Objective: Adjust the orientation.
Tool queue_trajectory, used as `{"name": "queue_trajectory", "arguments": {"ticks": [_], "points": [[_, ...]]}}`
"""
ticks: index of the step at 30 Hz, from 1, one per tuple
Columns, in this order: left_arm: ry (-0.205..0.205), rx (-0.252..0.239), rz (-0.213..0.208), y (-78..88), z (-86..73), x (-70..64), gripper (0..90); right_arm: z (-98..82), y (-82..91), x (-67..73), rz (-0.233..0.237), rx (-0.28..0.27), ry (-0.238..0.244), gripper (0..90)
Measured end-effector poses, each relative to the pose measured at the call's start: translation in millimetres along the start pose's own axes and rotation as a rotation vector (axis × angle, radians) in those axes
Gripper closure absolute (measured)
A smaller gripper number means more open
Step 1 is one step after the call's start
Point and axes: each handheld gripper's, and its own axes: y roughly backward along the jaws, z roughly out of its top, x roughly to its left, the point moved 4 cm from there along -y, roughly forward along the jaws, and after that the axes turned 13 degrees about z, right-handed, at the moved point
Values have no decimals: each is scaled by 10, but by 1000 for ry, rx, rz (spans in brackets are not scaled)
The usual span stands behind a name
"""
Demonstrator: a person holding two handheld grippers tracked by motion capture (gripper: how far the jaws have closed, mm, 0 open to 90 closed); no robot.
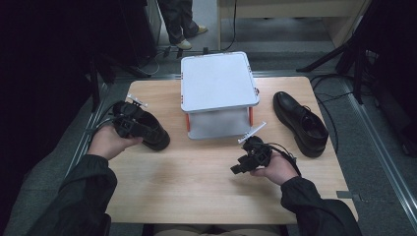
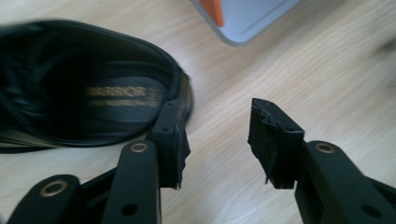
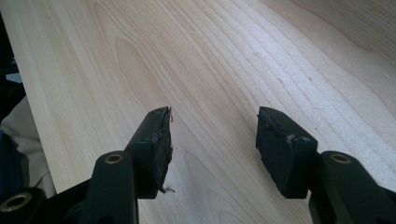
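Looks like early days – both shoes sit on the table, none on the rack (image 1: 219, 81) yet, left gripper (image 2: 217, 142) open just beside the left shoe (image 1: 147, 129), right gripper (image 3: 212, 151) open over bare wood, right shoe (image 1: 301, 123) untouched.

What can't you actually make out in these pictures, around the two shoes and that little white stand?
- Left shoe: in the high view the left gripper and hand cover its heel end; in the left gripper view it is blurred and cut off by the left edge.
- Shoe rack: its top shelf hides most of the lower shelf.
- Right shoe: any insole print is too small to read.
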Motion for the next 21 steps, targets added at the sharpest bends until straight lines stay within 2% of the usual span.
{"name": "queue_trajectory", "arguments": {"ticks": [6,8,18,19,20,21], "points": [[6,39,11,-25,141,80,586,0,-6,-4,0,3,6,460],[17,76,13,-114,186,109,595,-3,-8,-7,-1,5,3,460],[26,146,3,-429,252,83,597,-23,-3,-15,-8,9,1,457],[32,149,3,-464,254,80,597,-23,-3,-15,-8,9,1,457],[55,151,15,-516,260,88,594,-32,-2,-19,-11,10,-3,455],[56,155,8,-534,259,90,601,-38,-2,-21,-12,11,0,455]]}}
